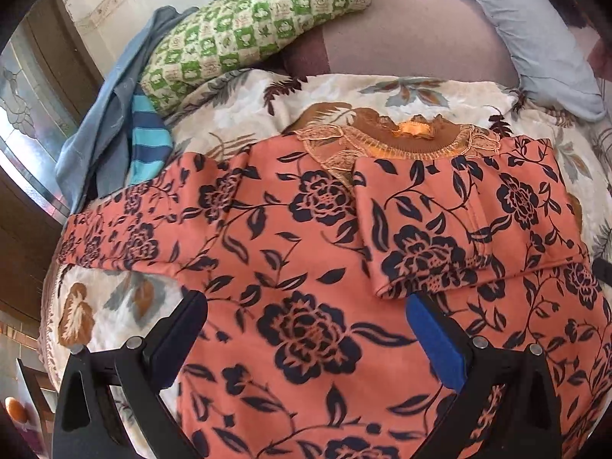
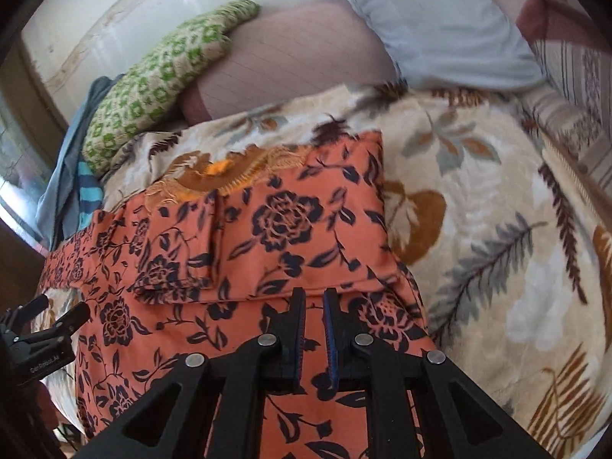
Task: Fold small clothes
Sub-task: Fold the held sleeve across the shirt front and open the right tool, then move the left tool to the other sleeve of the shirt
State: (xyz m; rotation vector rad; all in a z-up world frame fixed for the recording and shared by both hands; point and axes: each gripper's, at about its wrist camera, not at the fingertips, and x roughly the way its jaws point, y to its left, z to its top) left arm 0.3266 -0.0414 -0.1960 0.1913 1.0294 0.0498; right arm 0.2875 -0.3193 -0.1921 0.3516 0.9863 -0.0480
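because folding needs a flat base, the orange floral top point(image 1: 317, 252) lies spread face down or face up (i cannot tell which) on a cream leaf-print blanket point(image 2: 493, 206) that covers the bed. its brown lace neckline point(image 1: 405, 139) points toward the far end, where a green checked pillow point(image 1: 244, 34) and a pale blue pillow point(image 1: 535, 34) sit out of the way. a blue striped garment point(image 1: 147, 141) and a grey-blue cloth point(image 1: 103, 126) lie bunched near the green pillow, apart from the work, probably waiting their turn or already set aside.

one sleeve point(image 1: 424, 237) is folded in over the chest, so its cuff rests on the body of the top, while the other sleeve point(image 1: 126, 225) stretches out flat toward the bed's edge. that uneven look suggests the fold is about halfway through its sleeve stage.

the left gripper point(image 1: 306, 329) hangs over the lower body of the top with its jaws spread wide and nothing between them, likely ready to reach for the outstretched sleeve. the right gripper point(image 2: 314, 306) points down at the hem of the folded sleeve with its jaws nearly together; no cloth shows pinched between them, so it looks closed and empty, perhaps just clear of the fold it rests beside.
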